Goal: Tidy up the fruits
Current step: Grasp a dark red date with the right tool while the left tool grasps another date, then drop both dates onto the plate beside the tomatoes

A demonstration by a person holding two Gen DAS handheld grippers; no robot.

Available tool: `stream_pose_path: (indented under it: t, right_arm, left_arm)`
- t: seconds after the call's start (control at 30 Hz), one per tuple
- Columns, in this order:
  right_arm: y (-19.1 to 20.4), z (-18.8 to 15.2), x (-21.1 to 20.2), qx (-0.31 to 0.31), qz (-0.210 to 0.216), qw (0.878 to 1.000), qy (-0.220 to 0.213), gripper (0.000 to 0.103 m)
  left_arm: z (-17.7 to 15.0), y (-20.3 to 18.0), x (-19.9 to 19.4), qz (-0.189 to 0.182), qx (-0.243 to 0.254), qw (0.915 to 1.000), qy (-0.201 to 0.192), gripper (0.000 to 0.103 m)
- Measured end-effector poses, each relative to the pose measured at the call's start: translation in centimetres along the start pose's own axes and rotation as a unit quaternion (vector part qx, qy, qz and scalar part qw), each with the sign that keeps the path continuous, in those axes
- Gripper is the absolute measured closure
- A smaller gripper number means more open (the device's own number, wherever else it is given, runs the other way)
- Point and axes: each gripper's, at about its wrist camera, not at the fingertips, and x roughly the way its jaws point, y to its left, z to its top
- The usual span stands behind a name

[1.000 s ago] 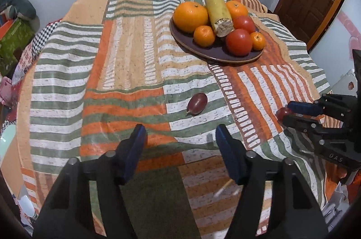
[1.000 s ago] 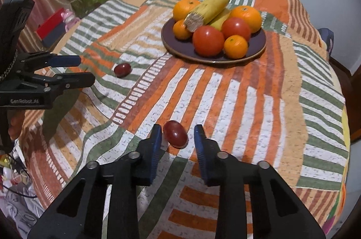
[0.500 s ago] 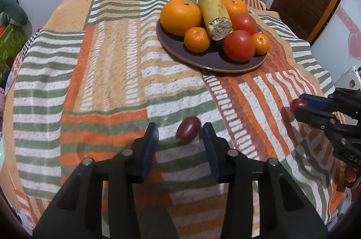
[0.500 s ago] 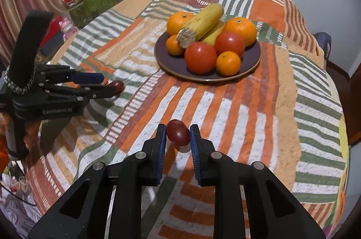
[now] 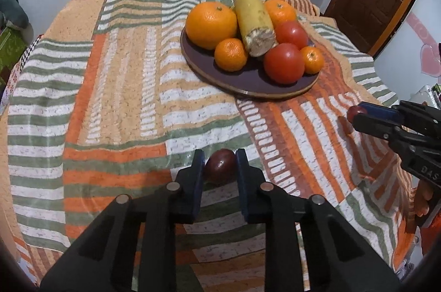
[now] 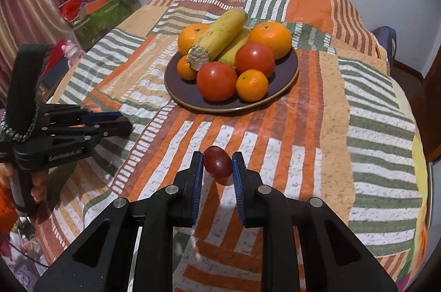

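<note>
Dark red fruit (image 5: 220, 165) between left hand-held gripper (image 5: 220, 163) pads.

Two matte black handheld grippers: the left gripper (image 5: 220, 168) and the right gripper (image 6: 217, 163) each carry flat blue pads (image 6: 197, 181) with ribbed faces on black fingers, pinned by round silver screws (image 6: 171, 189). White lettering reading "GenRobot.AI" marks the left unit's body in the right wrist view, and a braided grey cord (image 6: 20, 132) loops its upright handle. An orange sleeve (image 6: 6, 205) and bare fingertips show at the grip.
</note>
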Motion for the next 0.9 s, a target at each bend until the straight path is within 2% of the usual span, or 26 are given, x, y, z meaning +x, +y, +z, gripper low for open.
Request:
stream_pose_path:
  t: [0.23, 0.47, 0.63, 0.9]
  right_arm:
    - [-1.1, 2.1, -0.6, 0.006, -0.008, 1.000, -0.026, 0.083]
    - [-2.3, 4.0, -0.4, 0.011, -0.017, 0.999, -0.044, 0.083]
    - [-3.4, 5.4, 0.4, 0.003, -0.030, 0.998, -0.046, 0.083]
    - [-5.2, 6.7, 3.4, 0.016, -0.036, 0.999, -0.026, 0.083]
  left_arm:
    - [2.6, -0.9, -1.4, -0.009, 0.010, 0.9995, -0.030, 0.081]
    - [5.5, -2.2, -0.8, -0.013, 0.029, 0.9984, -0.047, 0.081]
    - [6.8, -2.5, 0.8, -0.006, 0.031, 0.9984, -0.047, 0.081]
    - [7.5, -2.4, 3.8, -0.006, 0.024, 0.9995, -0.020, 0.081]
